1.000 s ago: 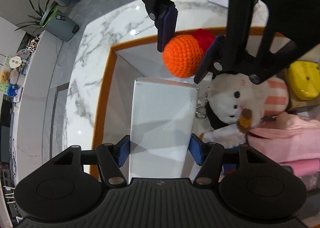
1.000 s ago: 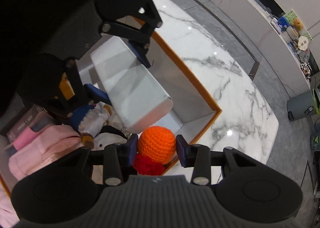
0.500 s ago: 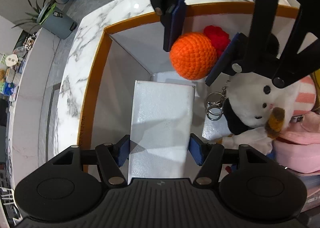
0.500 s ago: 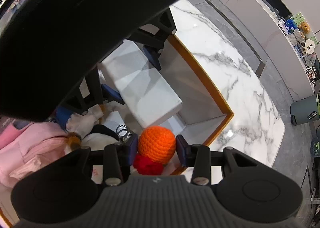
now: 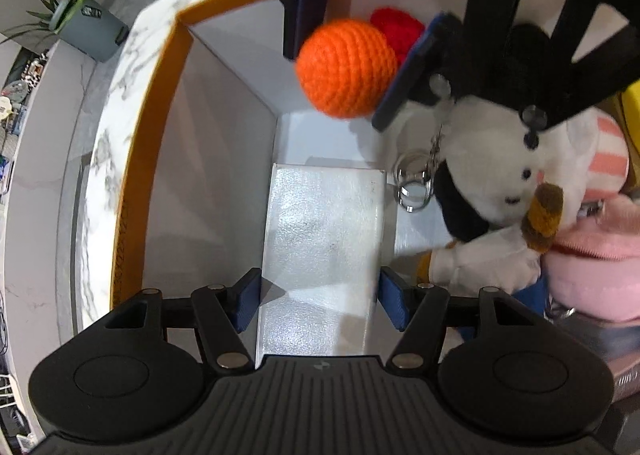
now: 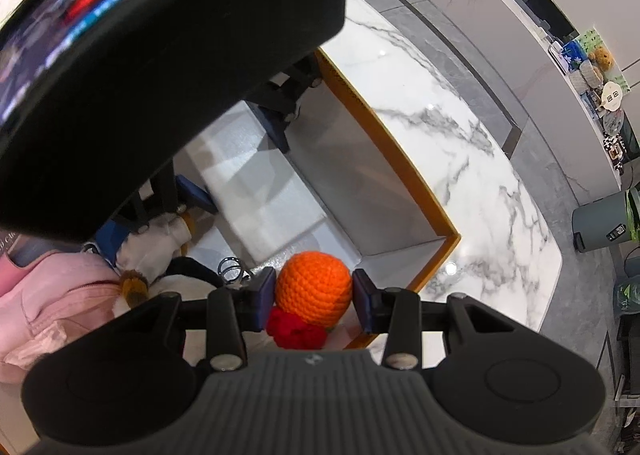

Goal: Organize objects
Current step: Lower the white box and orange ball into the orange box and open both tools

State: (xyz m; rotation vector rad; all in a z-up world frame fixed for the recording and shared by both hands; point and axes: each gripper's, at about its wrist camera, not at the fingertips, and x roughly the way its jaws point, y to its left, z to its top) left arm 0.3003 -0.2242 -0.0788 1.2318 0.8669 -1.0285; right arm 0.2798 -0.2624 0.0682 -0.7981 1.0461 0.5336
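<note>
Left wrist view, left to right: marble counter (image 5: 100, 159), then the orange-rimmed box (image 5: 132, 191) with white inner walls. Left gripper (image 5: 320, 297) points steeply down into the box. White case (image 5: 324, 247) sits between its blue pads, end-down on the box floor, close to the left inner wall. Jaws wide; pads sit right at the case's sides, can't tell for certain whether they're still pressing or a hair off.

Centre top: right gripper (image 5: 348, 43) reaches in from above, pads clamped on the orange crochet ball (image 5: 346, 69), which hangs over the box's far corner. Red crochet piece (image 5: 398, 31) is just behind the ball and appears attached.

Right of the case: key rings (image 5: 414, 185) on a chain, touching a white and black plush toy (image 5: 504, 179) lying in the box. Pink fabric item (image 5: 596, 267) beside the toy, far right.

Right wrist view: right gripper (image 6: 314, 297) about half open, both pads against the ball (image 6: 314, 287), red piece (image 6: 296, 329) below it. The left gripper's body blocks the upper left; white case (image 6: 256, 191) is visible beneath it, inside the box (image 6: 400, 171).
</note>
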